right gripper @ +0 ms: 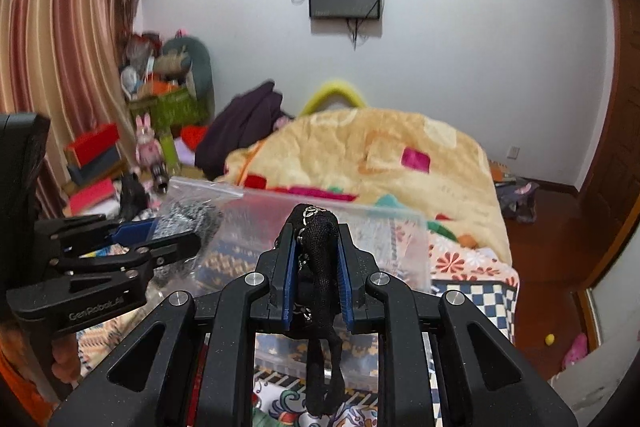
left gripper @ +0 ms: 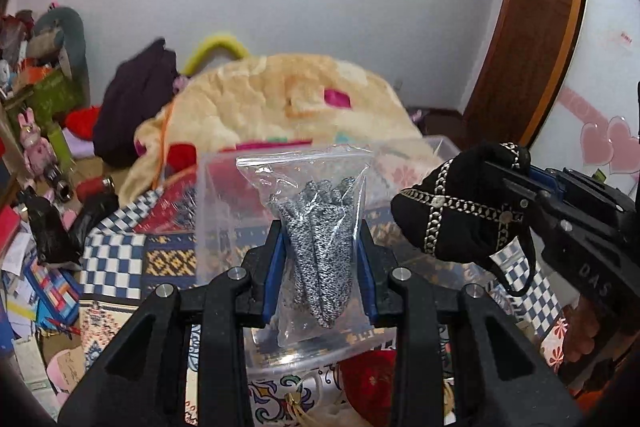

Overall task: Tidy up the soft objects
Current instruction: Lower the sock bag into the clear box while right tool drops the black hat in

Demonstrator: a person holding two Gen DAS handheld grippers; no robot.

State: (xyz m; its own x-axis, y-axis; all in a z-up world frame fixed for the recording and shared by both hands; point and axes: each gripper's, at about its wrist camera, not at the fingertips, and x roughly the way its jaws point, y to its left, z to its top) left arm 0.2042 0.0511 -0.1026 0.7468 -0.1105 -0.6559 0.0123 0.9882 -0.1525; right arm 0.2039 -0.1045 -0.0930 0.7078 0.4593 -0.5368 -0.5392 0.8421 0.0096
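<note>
My left gripper (left gripper: 320, 259) is shut on a clear zip bag (left gripper: 316, 227) that holds speckled black-and-white knit gloves, and holds it upright above a clear plastic storage box (left gripper: 440, 147) on the bed. My right gripper (right gripper: 317, 263) is shut on a black fabric mask with silver chain trim (right gripper: 318, 259); its strap hangs down. In the left wrist view the mask (left gripper: 452, 211) and the right gripper (left gripper: 516, 179) are at the right, level with the bag. In the right wrist view the left gripper (right gripper: 168, 235) and the bag (right gripper: 188, 215) are at the left.
A cream patterned blanket (left gripper: 288, 99) is heaped on the bed behind the box (right gripper: 400, 227). Checked and patterned bedding (left gripper: 116, 259) lies under it. Clutter, boxes and toys (left gripper: 36, 147) fill the left side. A wooden door (left gripper: 528, 27) stands at the right.
</note>
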